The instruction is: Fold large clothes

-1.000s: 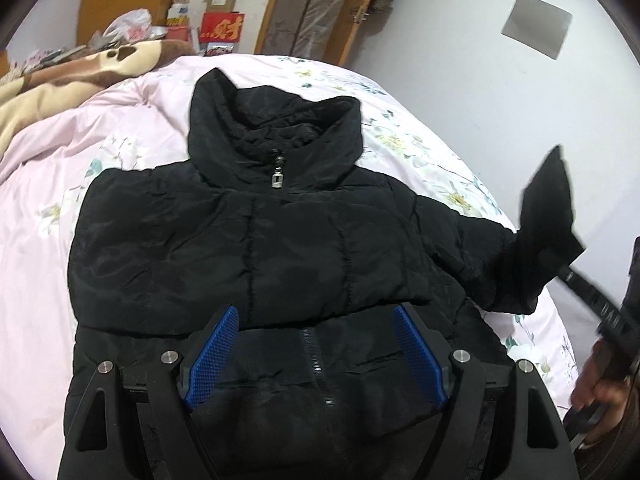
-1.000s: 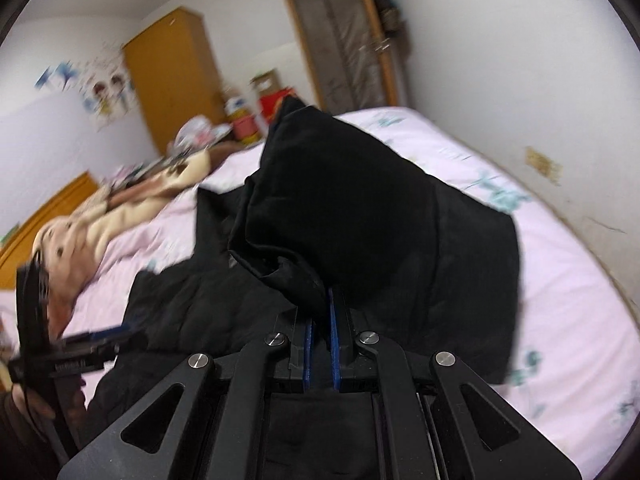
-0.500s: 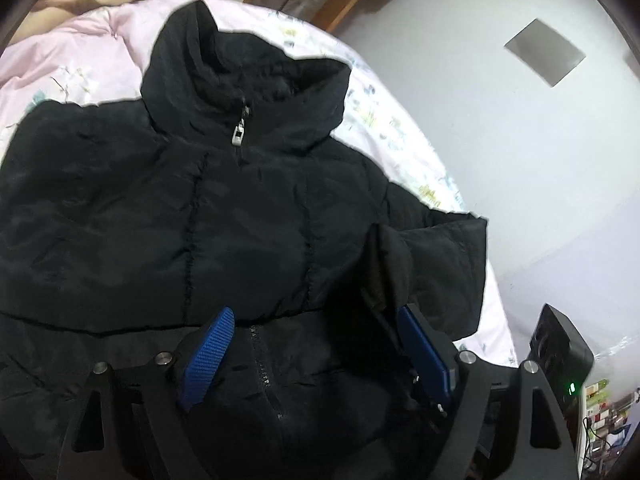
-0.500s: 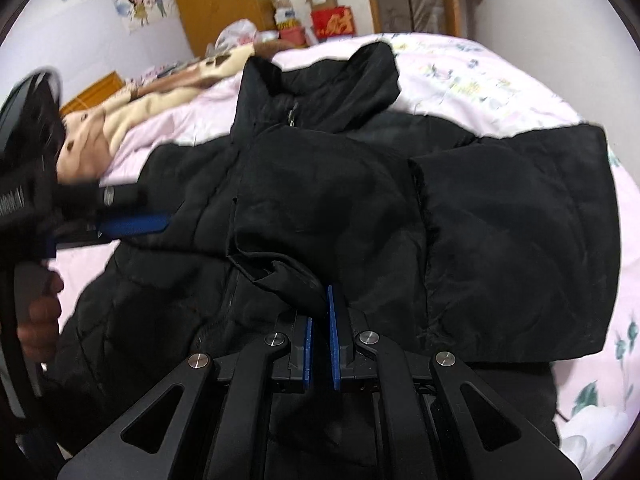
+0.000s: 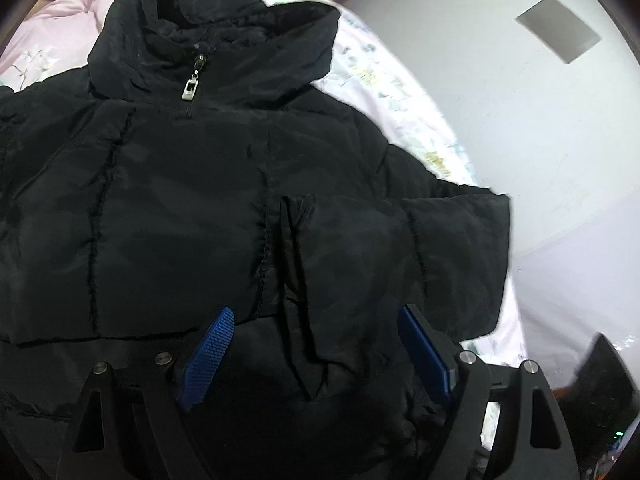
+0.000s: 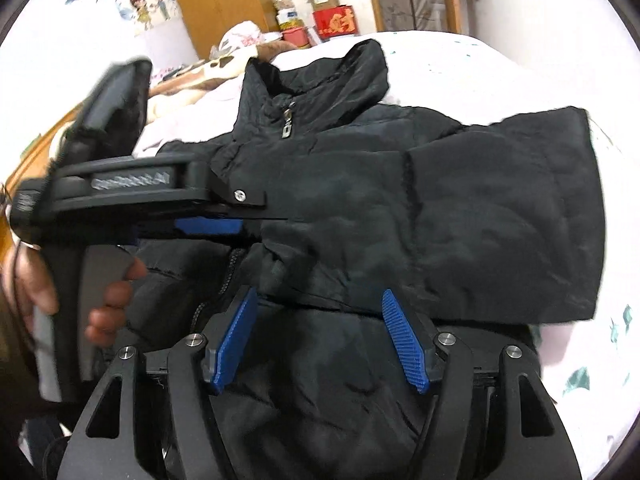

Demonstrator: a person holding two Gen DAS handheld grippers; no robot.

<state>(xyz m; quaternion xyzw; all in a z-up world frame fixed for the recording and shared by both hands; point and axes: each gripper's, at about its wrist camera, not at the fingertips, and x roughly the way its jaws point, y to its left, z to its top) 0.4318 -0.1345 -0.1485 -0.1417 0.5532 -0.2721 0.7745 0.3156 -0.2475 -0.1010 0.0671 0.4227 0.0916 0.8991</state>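
- My right fingers (image 6: pixel 320 336) are closest to me. They are opening up, with blue pads (image 6: pixel 404 344) set apart. They hang just over the black jacket (image 6: pixel 360 208) and grip nothing.
- My left fingers (image 5: pixel 316 354) are spread wide too. Nothing is pinched in them. The jacket's folded sleeve (image 5: pixel 400 264) lies under the gap between them.
- In the right view, my left hand (image 6: pixel 72 284) wraps the handle of its tool, by the left side of the jacket.
- The jacket lies flat on the bed (image 6: pixel 440 52), front side up, and it is zipped shut.
- One sleeve is folded across the jacket's chest, with its cuff end (image 5: pixel 294 216) near the middle of the jacket.
- Further up the jacket is a silver zipper pull (image 5: pixel 191 87), right under the tall collar (image 5: pixel 224 36).
- Past the collar, a spotted blanket (image 6: pixel 208 76) lies on the bed.
- Behind the jacket and the bed are a red box (image 6: pixel 334 22), a wooden wardrobe (image 6: pixel 216 4) and wall stickers (image 6: pixel 146 4).
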